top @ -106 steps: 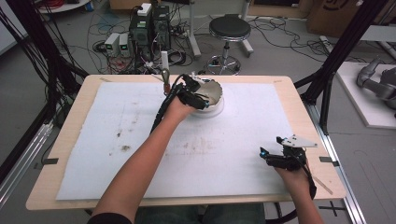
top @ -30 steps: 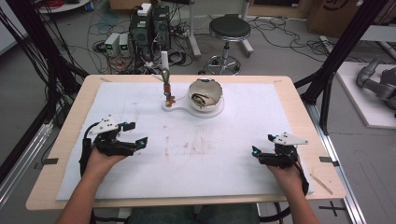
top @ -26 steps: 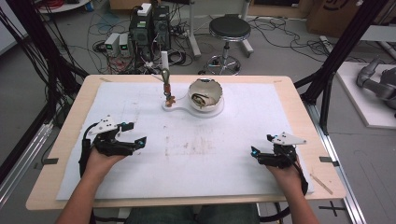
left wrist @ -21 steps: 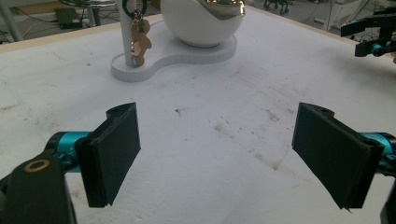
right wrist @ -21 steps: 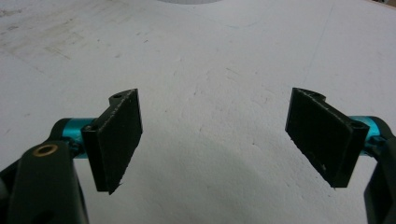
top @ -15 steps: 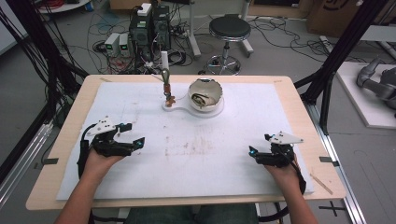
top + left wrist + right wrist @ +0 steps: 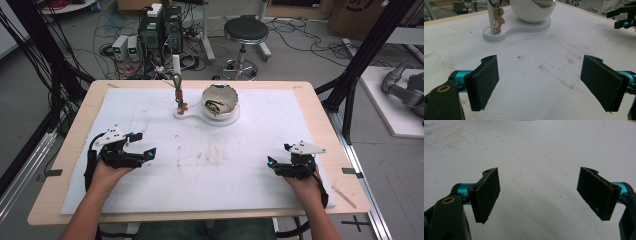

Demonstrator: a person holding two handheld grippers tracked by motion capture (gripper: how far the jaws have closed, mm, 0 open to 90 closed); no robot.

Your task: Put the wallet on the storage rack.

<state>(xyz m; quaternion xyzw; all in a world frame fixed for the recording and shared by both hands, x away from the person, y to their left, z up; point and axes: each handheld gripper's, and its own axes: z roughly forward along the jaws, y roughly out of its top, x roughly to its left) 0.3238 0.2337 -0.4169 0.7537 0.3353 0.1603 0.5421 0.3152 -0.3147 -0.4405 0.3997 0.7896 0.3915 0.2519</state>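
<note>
White mat (image 7: 250,185) with brownish smudges and dark specks, covering a pale wood desk (image 7: 350,200). White stand base (image 7: 524,27) carrying a white post (image 7: 491,17) and a white bowl (image 7: 531,10); a copper-brown gingerbread-man charm (image 7: 498,21) hangs from a dark ring at the post. Left claw (image 7: 540,80) and right claw (image 7: 539,195): black pads on turquoise mounts. Grey plates top both. Black stool (image 7: 246,30) on a grey floor.

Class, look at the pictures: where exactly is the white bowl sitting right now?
In the high view, the white bowl sits on a white base at the table's far middle, just right of the post hung with keys, far from both grippers.
</note>
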